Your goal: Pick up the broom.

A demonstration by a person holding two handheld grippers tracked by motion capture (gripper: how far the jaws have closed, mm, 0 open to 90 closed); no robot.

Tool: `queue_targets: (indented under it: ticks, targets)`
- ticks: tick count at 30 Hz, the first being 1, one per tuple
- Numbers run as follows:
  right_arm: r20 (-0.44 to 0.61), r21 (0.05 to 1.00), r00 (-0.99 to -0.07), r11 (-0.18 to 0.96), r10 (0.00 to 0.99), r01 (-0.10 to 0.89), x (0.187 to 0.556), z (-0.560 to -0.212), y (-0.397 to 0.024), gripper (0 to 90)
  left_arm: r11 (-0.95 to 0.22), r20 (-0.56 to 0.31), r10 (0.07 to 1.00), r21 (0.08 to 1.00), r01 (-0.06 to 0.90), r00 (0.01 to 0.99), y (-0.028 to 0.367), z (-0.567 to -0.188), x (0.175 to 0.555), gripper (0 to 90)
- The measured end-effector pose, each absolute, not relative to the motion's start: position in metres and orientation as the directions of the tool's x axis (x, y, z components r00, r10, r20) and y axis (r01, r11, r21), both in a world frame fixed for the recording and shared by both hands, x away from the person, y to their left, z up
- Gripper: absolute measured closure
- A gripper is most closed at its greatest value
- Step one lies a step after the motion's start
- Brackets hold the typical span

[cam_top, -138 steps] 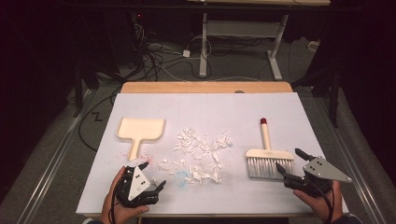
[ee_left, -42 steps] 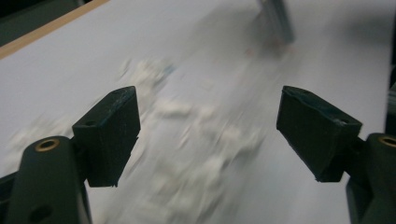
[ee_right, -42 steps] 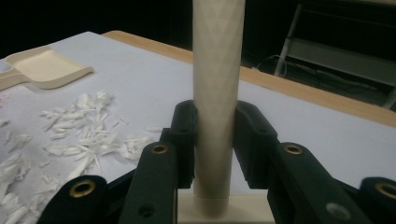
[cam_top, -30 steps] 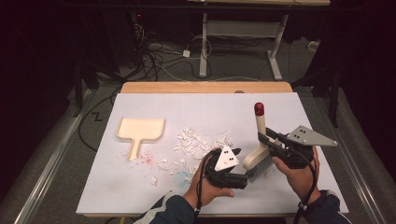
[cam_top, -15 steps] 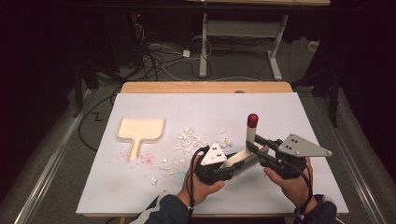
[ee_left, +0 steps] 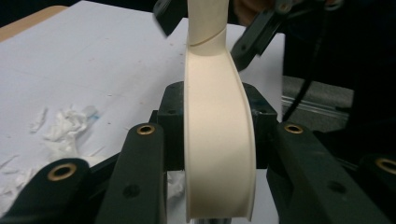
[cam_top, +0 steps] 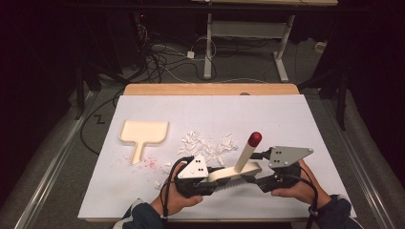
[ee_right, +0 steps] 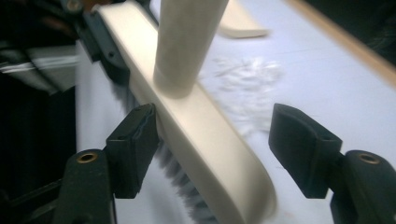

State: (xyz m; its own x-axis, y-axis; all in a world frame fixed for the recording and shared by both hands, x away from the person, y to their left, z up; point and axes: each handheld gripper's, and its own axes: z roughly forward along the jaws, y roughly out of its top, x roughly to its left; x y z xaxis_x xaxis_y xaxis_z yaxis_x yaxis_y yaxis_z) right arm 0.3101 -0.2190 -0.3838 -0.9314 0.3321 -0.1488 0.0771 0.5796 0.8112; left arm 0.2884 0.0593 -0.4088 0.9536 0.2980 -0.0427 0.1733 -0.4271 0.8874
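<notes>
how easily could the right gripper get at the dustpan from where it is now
Probably not easily. The dustpan lies far across the table, and the left gripper, clamped on the brush, sits between it and the right gripper, whose jaws have just opened off the brush.

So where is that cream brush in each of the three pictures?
High view: brush low centre, between both grippers.
Left gripper view: brush centre, clamped end-on.
Right gripper view: brush crosses diagonally between open jaws.
Shared landmark: white paper scraps.
</notes>
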Motion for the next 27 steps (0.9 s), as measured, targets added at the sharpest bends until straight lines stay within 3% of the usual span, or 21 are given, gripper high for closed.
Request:
queue_targets:
  ticks: [5,6,8,9,11,15,16,17,18,19,20,22,23,27]
  targets:
    - [-0.078,0.8,-0.98,0.598,0.184,0.049,0.311,-0.397,-0.209,41.8,-0.442,-0.052,0.224,0.885,0.149,0.973,0.059,-0.41,0.282,65.2]
    - [-0.03,0.801,-0.992,0.597,0.119,0.048,0.312,-0.403,-0.206,50.9,-0.445,-0.055,0.214,0.884,0.147,0.975,0.057,-0.411,0.282,65.2]
    - [-0.015,0.8,-0.995,0.598,0.1,0.048,0.311,-0.404,-0.204,54.2,-0.465,-0.049,0.196,0.875,0.137,0.979,0.056,-0.413,0.282,65.0]
    - [-0.014,0.796,-0.997,0.604,0.07,0.031,0.312,-0.406,-0.202,57.8,-0.463,-0.036,0.206,0.877,0.129,0.978,0.056,-0.415,0.282,63.8]
    - [0.007,0.796,-0.998,0.603,0.062,0.043,0.312,-0.406,-0.203,67.3,-0.461,-0.002,0.248,0.879,0.12,0.969,0.057,-0.416,0.283,52.5]
    - [-0.011,0.792,-0.996,0.609,0.094,0.049,0.31,-0.403,-0.202,68.2,-0.458,0.031,0.284,0.883,0.107,0.958,0.063,-0.414,0.284,43.4]
    - [-0.018,0.79,-0.993,0.611,0.112,0.055,0.31,-0.401,-0.203,68.2,-0.456,0.076,0.344,0.885,0.096,0.936,0.069,-0.411,0.282,38.9]
    - [-0.026,0.788,-0.991,0.613,0.129,0.059,0.31,-0.399,-0.204,68.2,-0.456,0.076,0.344,0.885,0.096,0.936,0.069,-0.411,0.282,33.8]
    - [-0.026,0.788,-0.991,0.613,0.129,0.059,0.31,-0.399,-0.204,68.2,-0.457,0.099,0.371,0.885,0.09,0.923,0.076,-0.408,0.281,33.8]
    - [-0.024,0.797,-0.986,0.598,0.163,0.08,0.311,-0.393,-0.211,68.2,-0.451,0.125,0.42,0.888,0.087,0.899,0.087,-0.406,0.28,25.8]
    - [-0.024,0.797,-0.986,0.598,0.163,0.08,0.311,-0.393,-0.211,68.2,-0.451,0.125,0.42,0.888,0.087,0.899,0.087,-0.406,0.28,23.3]
    - [-0.04,0.813,-0.973,0.573,0.228,0.1,0.314,-0.385,-0.222,68.2,-0.428,0.128,0.469,0.899,0.097,0.874,0.103,-0.405,0.28,21.1]
    - [-0.046,0.819,-0.965,0.563,0.26,0.113,0.316,-0.381,-0.227,68.2,-0.452,0.182,0.536,0.887,0.098,0.824,0.117,-0.407,0.279,20.0]
    - [-0.05,0.827,-0.941,0.543,0.334,0.148,0.32,-0.376,-0.236,68.2,-0.476,0.221,0.595,0.871,0.118,0.772,0.137,-0.414,0.277,16.4]
